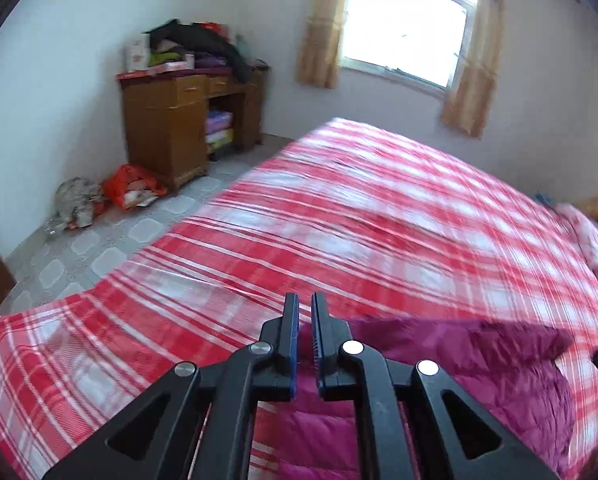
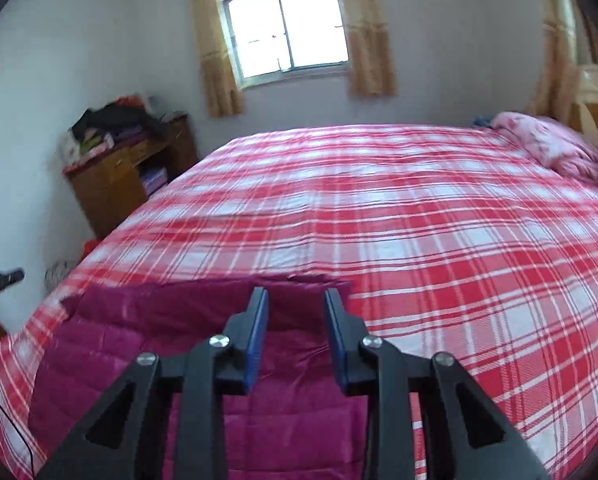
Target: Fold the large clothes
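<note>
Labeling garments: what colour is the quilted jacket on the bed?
Magenta quilted jacket; clearest in right wrist view.

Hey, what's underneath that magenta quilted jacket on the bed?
The magenta quilted jacket lies on the red-and-white plaid bedspread, which shows all around it. Whatever lies directly beneath the jacket is covered, so I cannot tell.

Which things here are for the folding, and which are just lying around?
For the folding:
magenta quilted jacket
left gripper
right gripper
bed

Lying around:
wooden desk
clothes pile
orange bag
pink pillow
</note>
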`<action>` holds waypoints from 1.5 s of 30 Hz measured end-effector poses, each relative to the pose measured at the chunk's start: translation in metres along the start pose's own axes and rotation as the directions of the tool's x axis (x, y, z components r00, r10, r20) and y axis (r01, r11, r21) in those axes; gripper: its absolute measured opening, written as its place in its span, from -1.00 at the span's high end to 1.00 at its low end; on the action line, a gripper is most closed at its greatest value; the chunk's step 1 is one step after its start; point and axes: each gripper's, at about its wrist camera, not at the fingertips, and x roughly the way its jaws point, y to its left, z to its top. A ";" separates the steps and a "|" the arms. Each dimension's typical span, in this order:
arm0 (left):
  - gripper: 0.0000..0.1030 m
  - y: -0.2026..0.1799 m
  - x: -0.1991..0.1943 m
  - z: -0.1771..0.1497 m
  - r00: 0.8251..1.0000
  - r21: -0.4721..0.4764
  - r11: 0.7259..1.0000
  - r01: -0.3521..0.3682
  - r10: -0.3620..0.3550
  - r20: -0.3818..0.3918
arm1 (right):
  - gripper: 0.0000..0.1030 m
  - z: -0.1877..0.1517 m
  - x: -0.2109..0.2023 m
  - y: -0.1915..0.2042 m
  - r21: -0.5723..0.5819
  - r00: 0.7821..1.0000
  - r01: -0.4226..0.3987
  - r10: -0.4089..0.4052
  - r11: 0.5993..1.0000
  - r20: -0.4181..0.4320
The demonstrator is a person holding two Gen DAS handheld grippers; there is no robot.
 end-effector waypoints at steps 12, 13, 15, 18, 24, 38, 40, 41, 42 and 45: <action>0.88 -0.083 0.112 -0.049 0.981 0.117 0.990 -0.073 0.093 -0.173 | 0.77 -0.014 0.135 -0.003 -0.126 0.969 0.120 -0.144 0.985 -0.199; 0.88 -0.084 0.115 -0.052 0.981 0.129 0.989 -0.068 0.089 -0.170 | 0.77 -0.021 0.139 -0.013 -0.117 0.968 0.121 -0.144 0.986 -0.205; 0.88 -0.092 0.120 -0.059 0.984 0.152 0.985 -0.078 0.100 -0.147 | 0.77 -0.024 0.143 -0.020 -0.066 0.973 0.091 -0.102 0.994 -0.207; 0.88 -0.099 0.126 -0.065 0.980 0.184 0.976 -0.115 0.141 -0.137 | 0.79 -0.025 0.149 -0.034 0.023 0.977 0.064 -0.058 0.998 -0.203; 0.88 -0.095 0.139 -0.063 0.979 0.151 0.982 -0.110 0.134 -0.156 | 1.00 -0.026 0.158 -0.069 0.250 0.978 0.002 0.051 0.968 -0.202; 0.88 -0.095 0.137 -0.064 0.979 0.158 0.980 -0.120 0.143 -0.145 | 1.00 -0.041 0.132 -0.076 0.135 0.958 0.191 -0.155 0.972 -0.240; 0.88 -0.095 0.137 -0.064 0.978 0.161 0.979 -0.124 0.147 -0.145 | 1.00 -0.041 0.134 -0.078 0.139 0.957 0.205 -0.169 0.969 -0.238; 0.88 -0.096 0.137 -0.064 0.977 0.166 0.978 -0.128 0.153 -0.146 | 1.00 -0.041 0.134 -0.077 0.132 0.954 0.217 -0.182 0.967 -0.239; 0.88 -0.097 0.137 -0.064 0.976 0.174 0.976 -0.134 0.160 -0.148 | 1.00 -0.041 0.134 -0.075 0.119 0.950 0.232 -0.198 0.965 -0.240; 0.88 -0.097 0.129 -0.063 0.971 0.204 0.971 -0.121 0.159 -0.176 | 1.00 -0.039 0.135 -0.067 0.067 0.939 0.264 -0.241 0.962 -0.246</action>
